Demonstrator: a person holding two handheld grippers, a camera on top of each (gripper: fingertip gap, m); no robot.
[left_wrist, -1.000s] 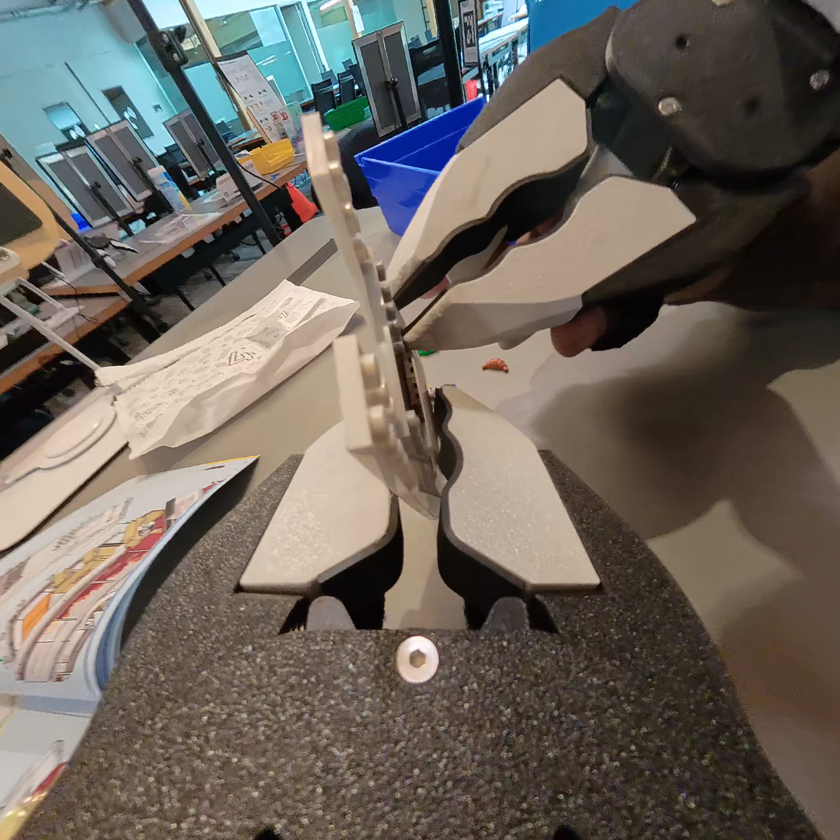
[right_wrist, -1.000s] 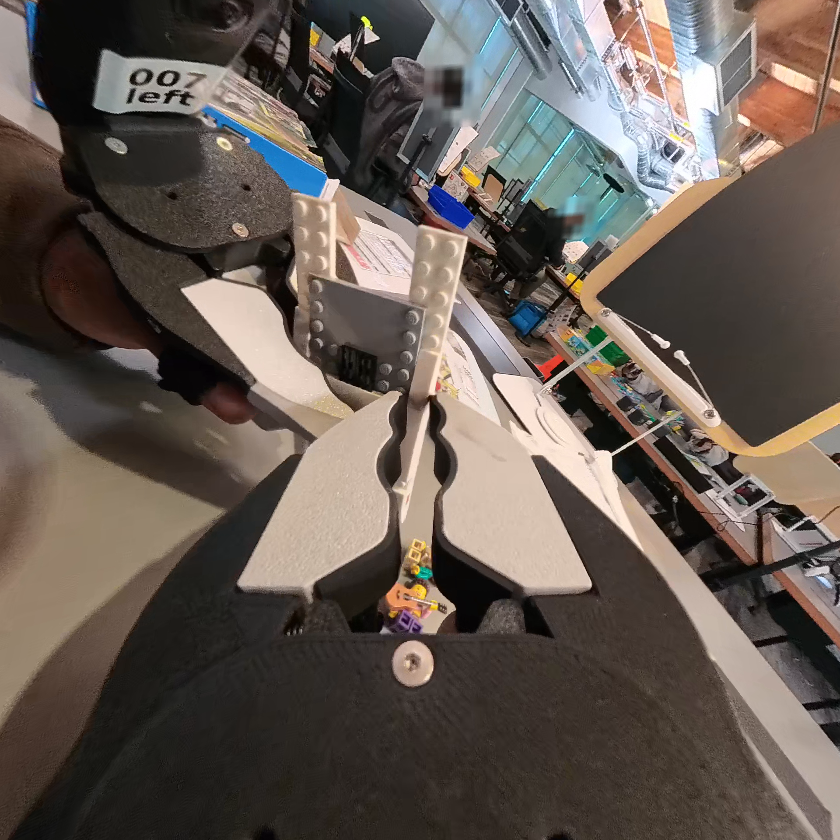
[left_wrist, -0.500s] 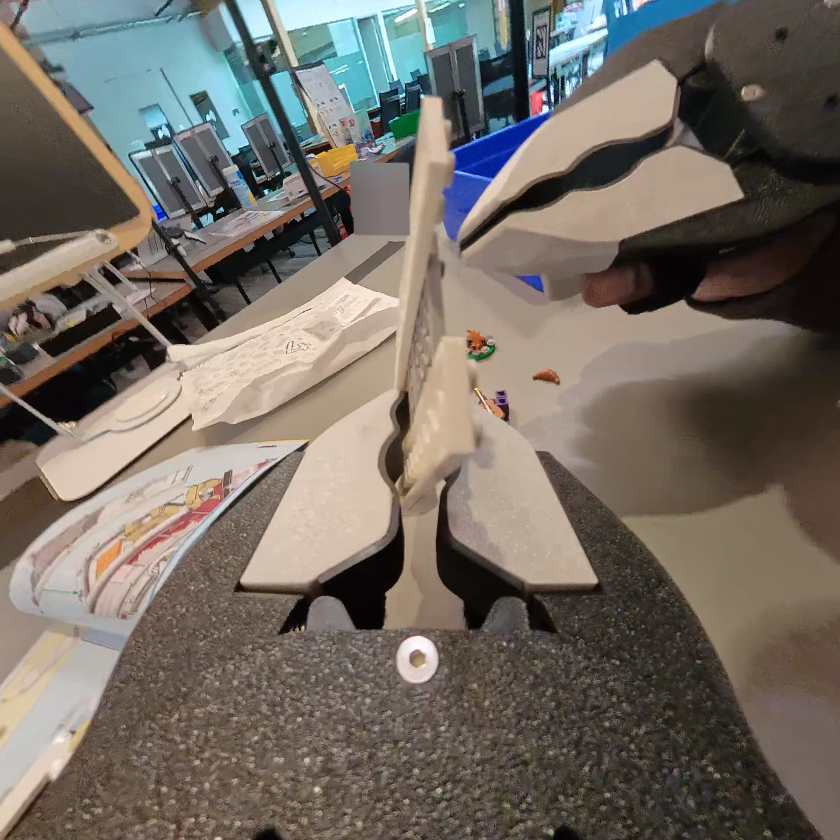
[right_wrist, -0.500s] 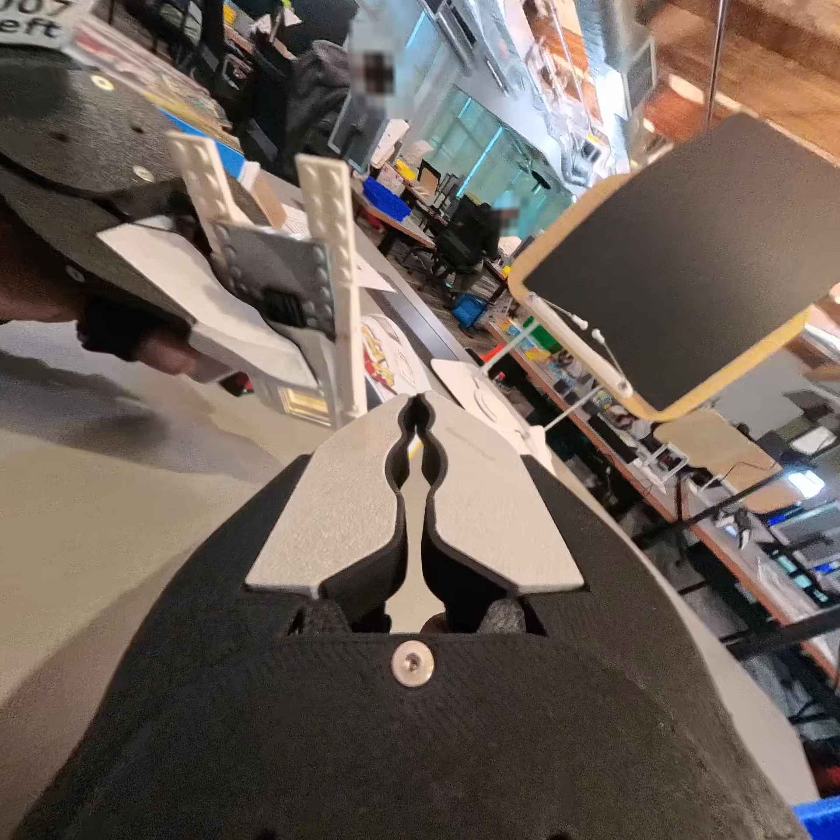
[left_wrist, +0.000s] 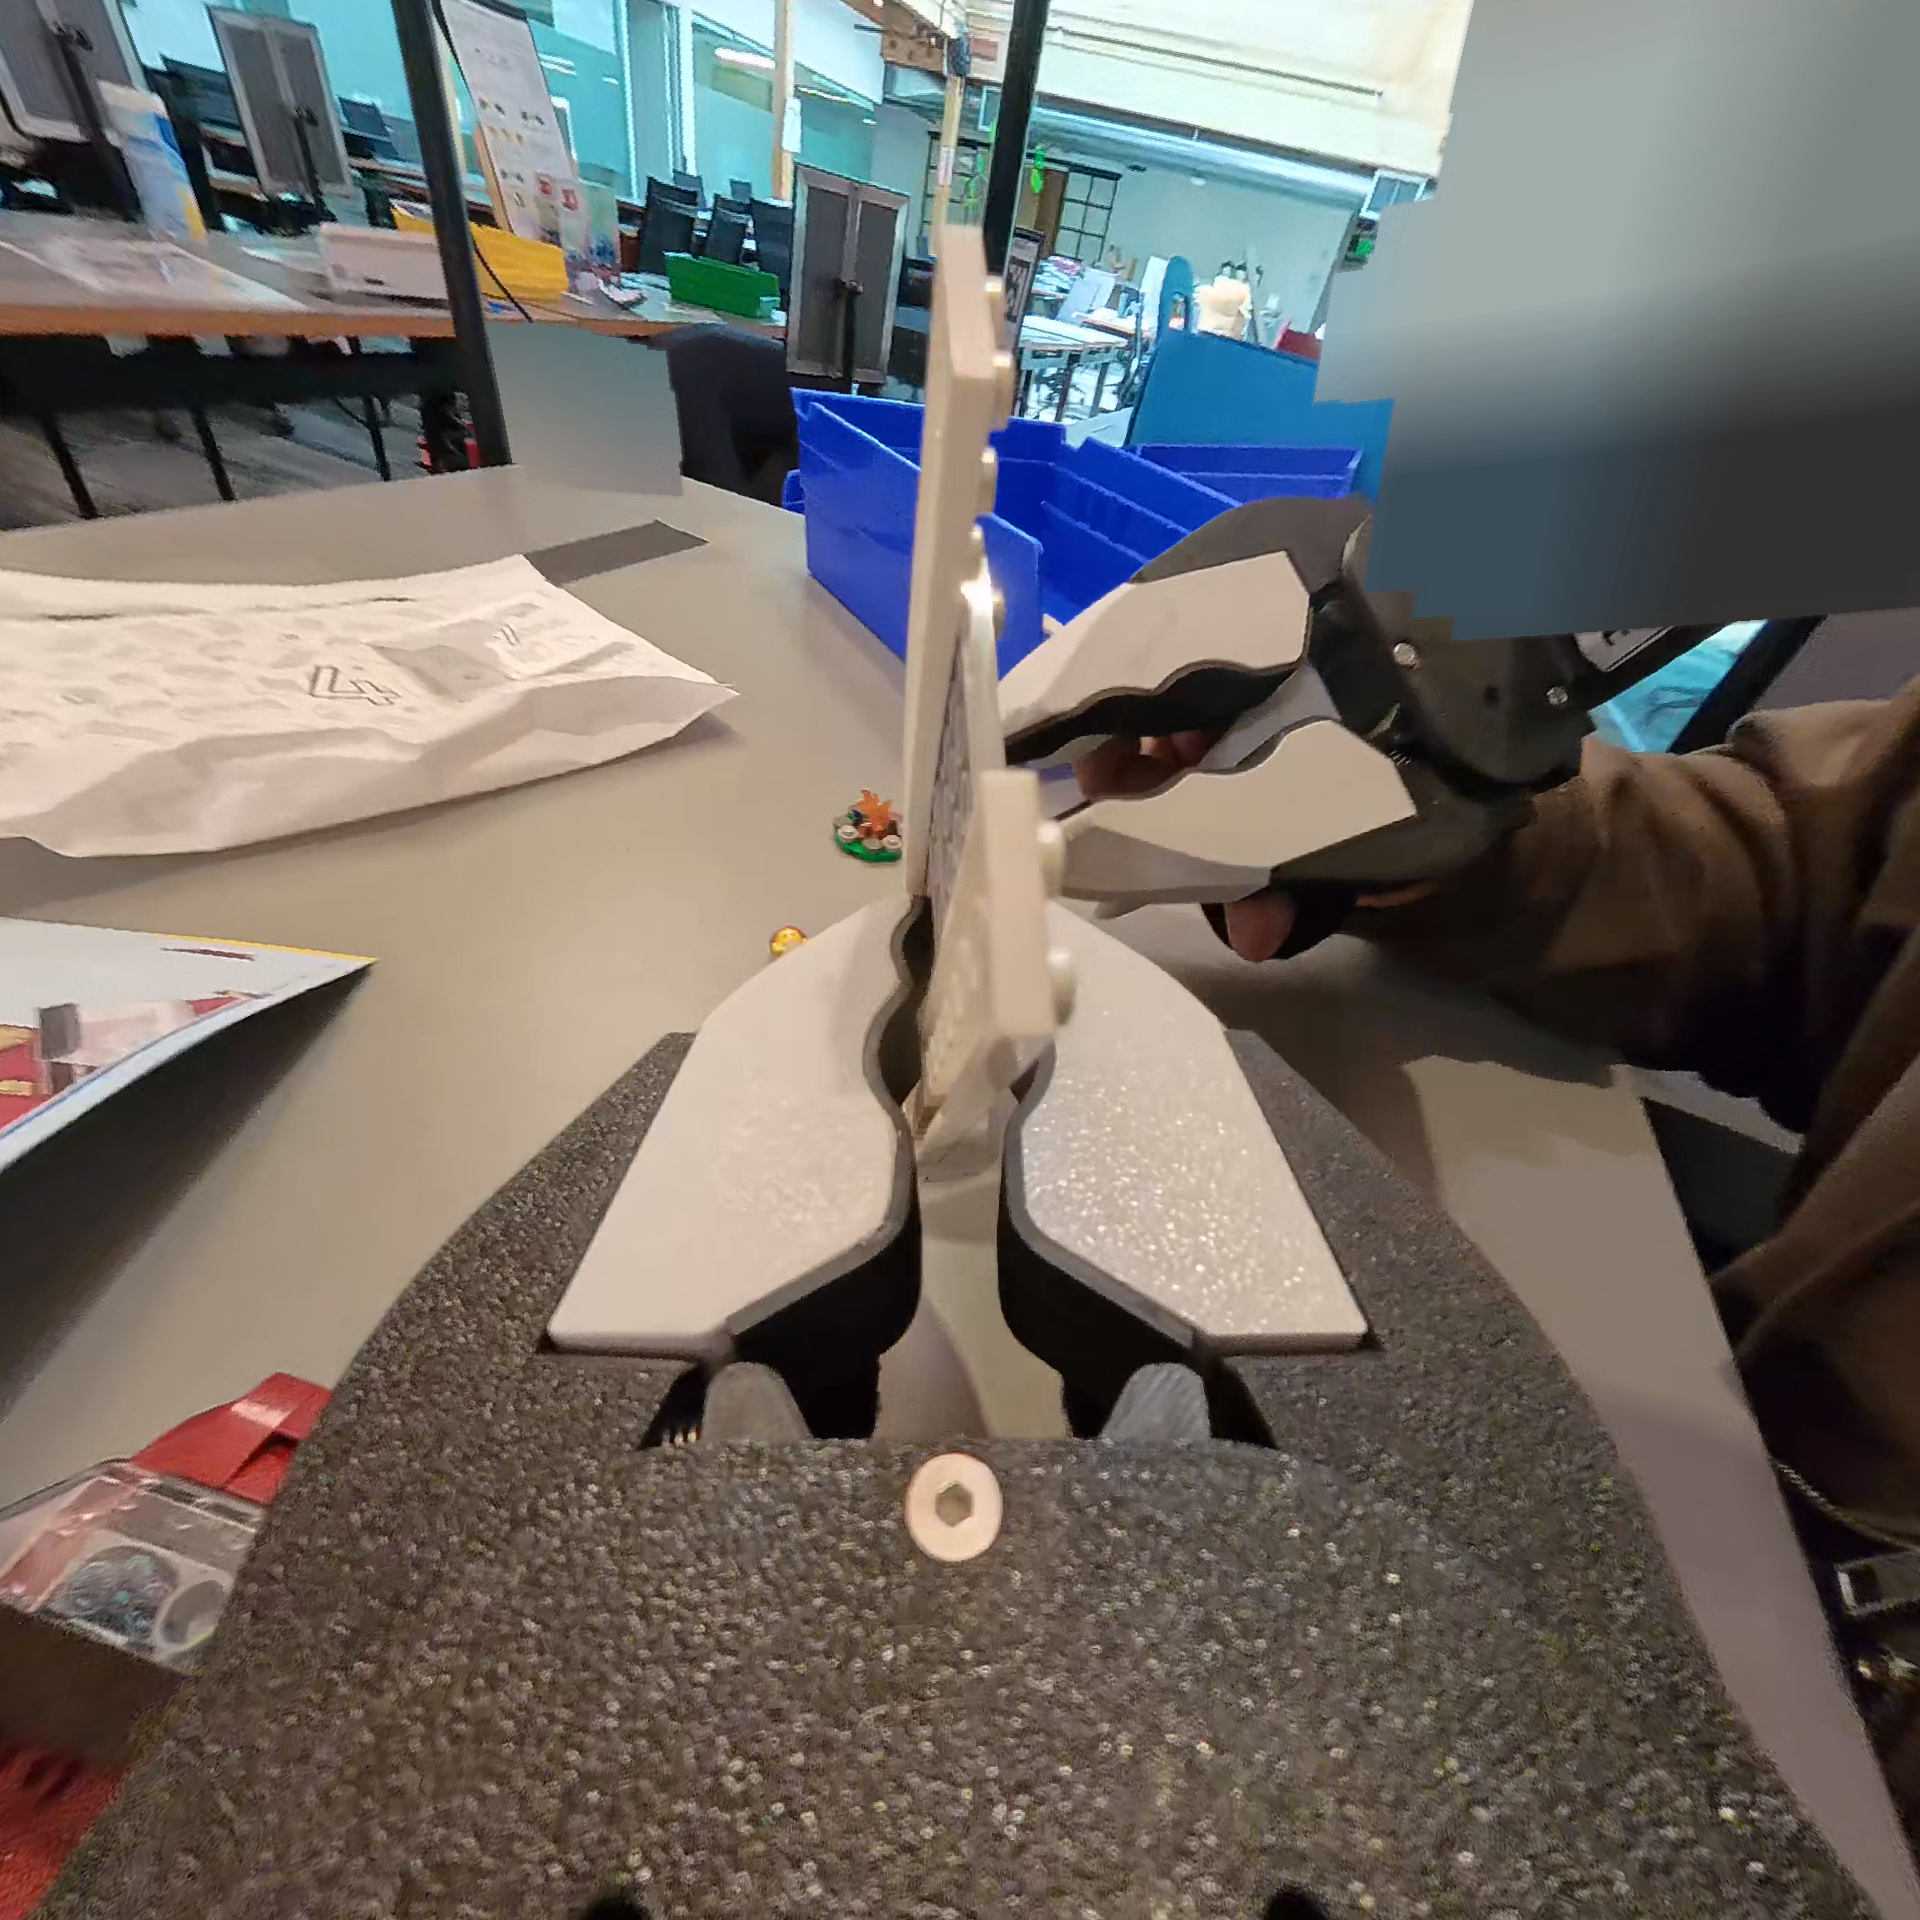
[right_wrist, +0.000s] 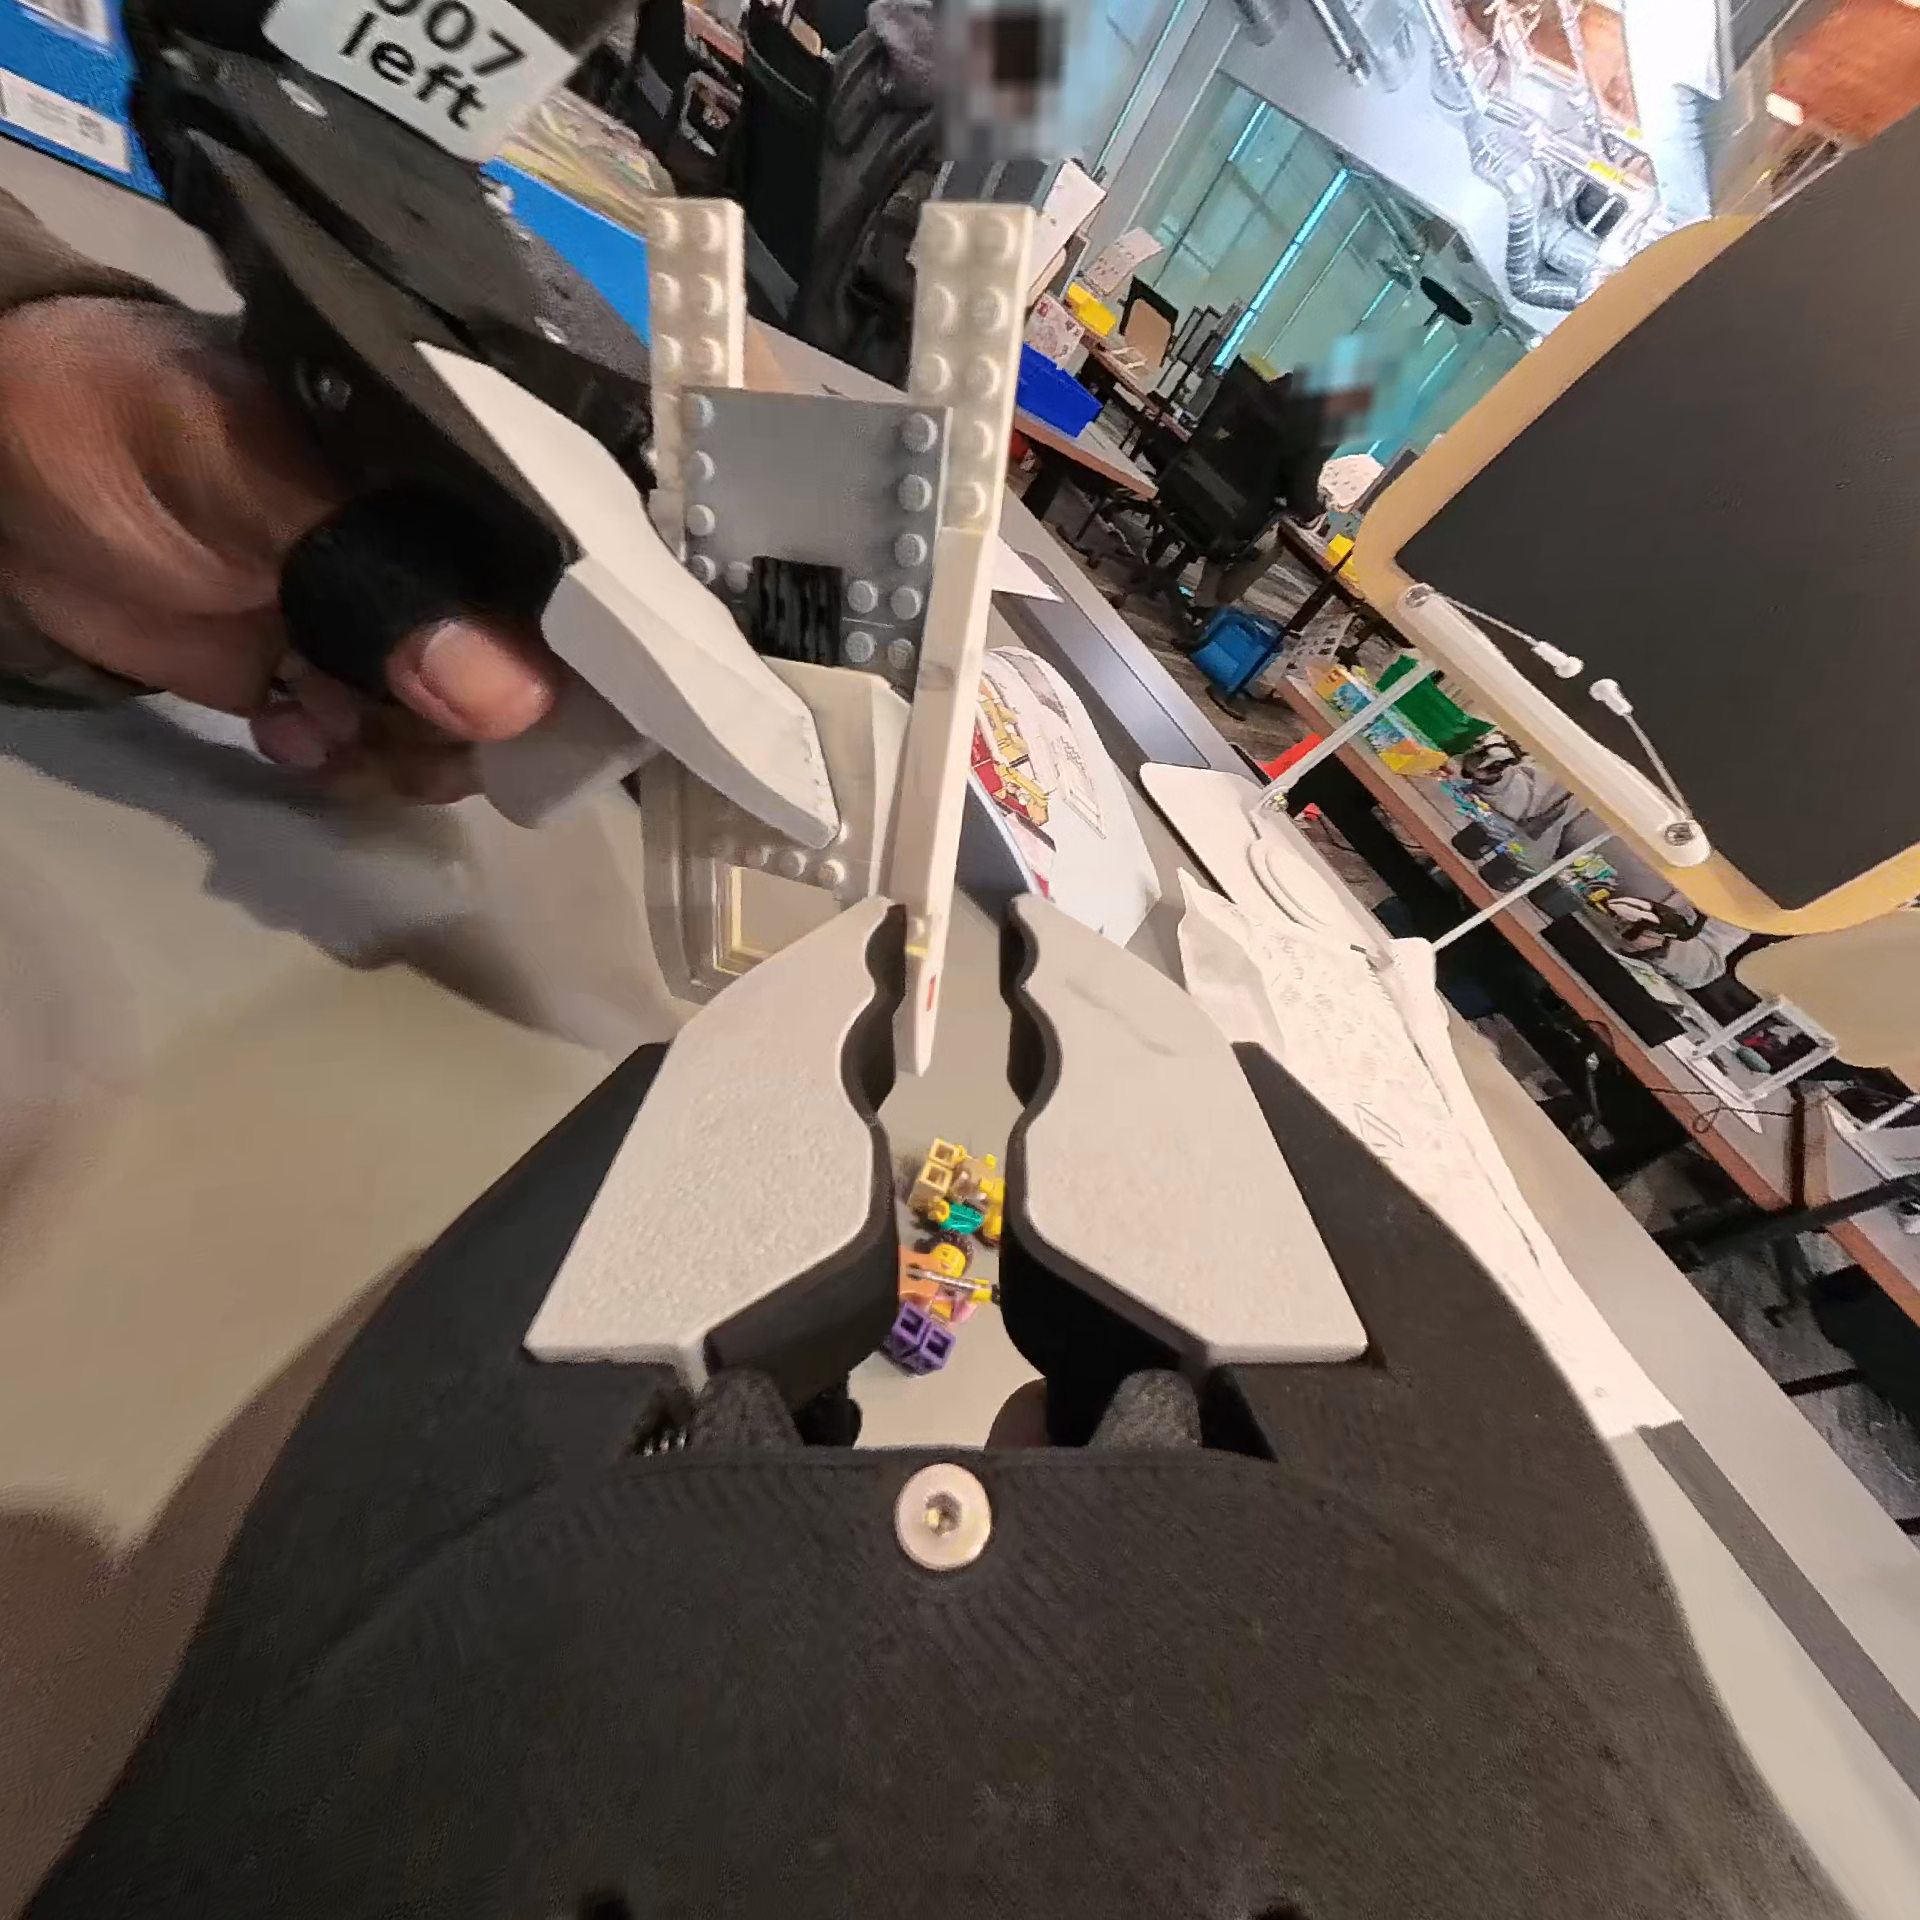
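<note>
Seen edge-on from the left wrist, the brick assembly (left_wrist: 961, 665) is only a thin upright slab, its lower end clamped between the left gripper (left_wrist: 961, 1039) fingers, which press on both faces. Only the right wrist view shows its face: a grey studded plate (right_wrist: 805, 488) with a black insert, flanked by two long white plates (right_wrist: 971, 343).

Right gripper (right_wrist: 951, 935): jaws apart. The tip of the right-hand white plate stands between the pads, close to the left pad (right_wrist: 873, 997); clear gap to the right pad. Not gripped. From the left wrist view this gripper (left_wrist: 1039, 800) sits just beside the assembly's studded side, jaws parted; contact with the assembly cannot be told there.

Loose small pieces (right_wrist: 951, 1247) (yellow, orange, purple) on the table appear only through the right gripper's jaws. A small green-and-orange piece (left_wrist: 871, 826) appears only in the left view.

Surface: grey table (left_wrist: 520, 935), with a white printed paper bag (left_wrist: 312, 696), a colour booklet (left_wrist: 125, 1029), and blue bins (left_wrist: 1091, 530) behind. Red-topped clear packet (left_wrist: 135, 1548) at the lower left.

Room: open workshop with benches, monitors, chairs, glazed partitions.
</note>
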